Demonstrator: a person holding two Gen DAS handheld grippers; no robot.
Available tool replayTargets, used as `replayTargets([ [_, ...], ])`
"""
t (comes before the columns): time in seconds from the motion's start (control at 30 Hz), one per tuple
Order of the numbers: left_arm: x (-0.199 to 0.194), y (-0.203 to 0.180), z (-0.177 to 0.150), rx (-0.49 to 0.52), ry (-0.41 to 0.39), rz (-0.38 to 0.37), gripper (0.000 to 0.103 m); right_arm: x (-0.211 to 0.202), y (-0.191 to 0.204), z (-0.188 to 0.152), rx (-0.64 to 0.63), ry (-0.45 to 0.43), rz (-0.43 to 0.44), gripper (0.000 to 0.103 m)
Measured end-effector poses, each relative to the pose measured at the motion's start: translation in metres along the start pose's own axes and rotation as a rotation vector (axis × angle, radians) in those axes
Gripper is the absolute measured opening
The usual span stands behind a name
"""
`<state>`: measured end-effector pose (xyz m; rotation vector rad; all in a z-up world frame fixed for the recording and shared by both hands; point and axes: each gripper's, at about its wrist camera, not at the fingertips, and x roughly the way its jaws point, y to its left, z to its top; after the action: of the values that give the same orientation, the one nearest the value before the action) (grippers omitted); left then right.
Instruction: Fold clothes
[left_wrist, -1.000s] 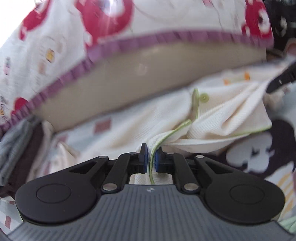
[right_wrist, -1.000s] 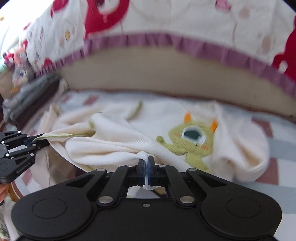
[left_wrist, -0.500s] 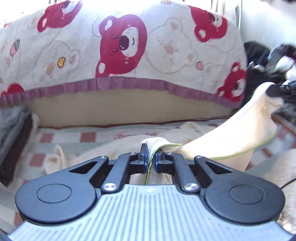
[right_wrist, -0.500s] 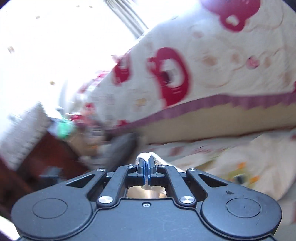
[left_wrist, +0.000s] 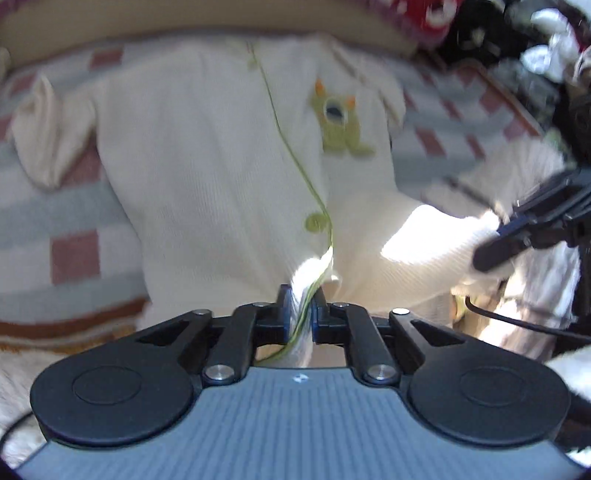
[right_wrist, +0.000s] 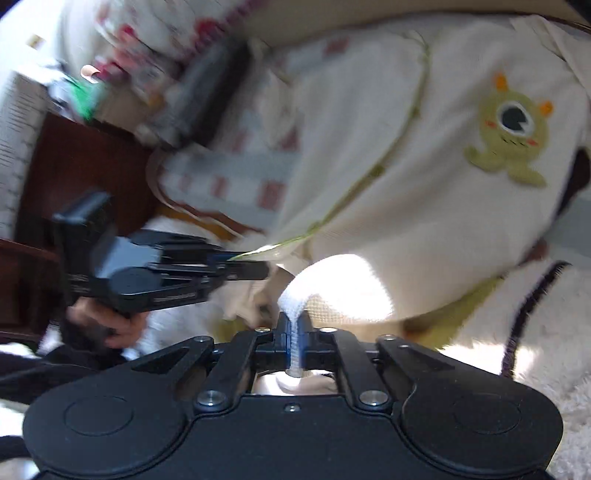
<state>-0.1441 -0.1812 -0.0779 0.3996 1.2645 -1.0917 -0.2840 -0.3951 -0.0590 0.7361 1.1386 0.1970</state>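
1. The left gripper (left_wrist: 299, 310) points steeply down over the cream baby garment (left_wrist: 221, 155). Its jaws have just been opening and now stand a little apart, with the garment's green-piped hem edge running between them. The cloth lies against the left pad; on the right a narrow gap shows, so the pads do not look clamped on it.

2. The right gripper (right_wrist: 294, 334) has also just been opening, by a smaller step. A thin fold of the garment's white ribbed edge sits upright between its two blue pads (right_wrist: 303, 332), which stand close on either side of it and look to be pinching it.

3. In the left wrist view the right gripper comes in from the right edge, its tips at the garment's sunlit lower corner.

4. In the right wrist view the left gripper comes in from the left, held by a person's hand (right_wrist: 107, 325), with its tips at the green-trimmed hem.

5. The garment lies spread on the checked blanket (left_wrist: 74, 254), front up, with the green one-eyed monster patch (right_wrist: 511, 129) showing and the green piping (left_wrist: 295, 162) running down its middle.

6. Both views are blurred.
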Motion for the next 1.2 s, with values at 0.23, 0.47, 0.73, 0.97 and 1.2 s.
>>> replayTargets([
  [0.23, -0.012, 0.014, 0.023, -0.131, -0.050, -0.002, 0.057, -0.022, 0.007, 0.041, -0.194, -0.106, -0.184, 0.051],
  [0.47, -0.045, 0.053, 0.101, -0.153, -0.341, 0.086, 0.082, -0.063, -0.018, 0.148, -0.191, -0.380, -0.075, 0.080],
  [0.73, 0.054, 0.117, 0.198, -0.189, -0.328, 0.322, 0.081, 0.043, -0.079, 0.321, -0.196, -0.415, -0.563, 0.070],
  [0.97, 0.097, 0.148, 0.188, -0.161, -0.328, 0.437, 0.081, 0.081, -0.155, 0.343, -0.099, -0.270, -0.471, 0.071],
  [1.2, 0.108, 0.142, 0.205, -0.179, -0.340, 0.421, 0.081, 0.083, -0.183, 0.281, -0.068, -0.064, -0.148, 0.052],
])
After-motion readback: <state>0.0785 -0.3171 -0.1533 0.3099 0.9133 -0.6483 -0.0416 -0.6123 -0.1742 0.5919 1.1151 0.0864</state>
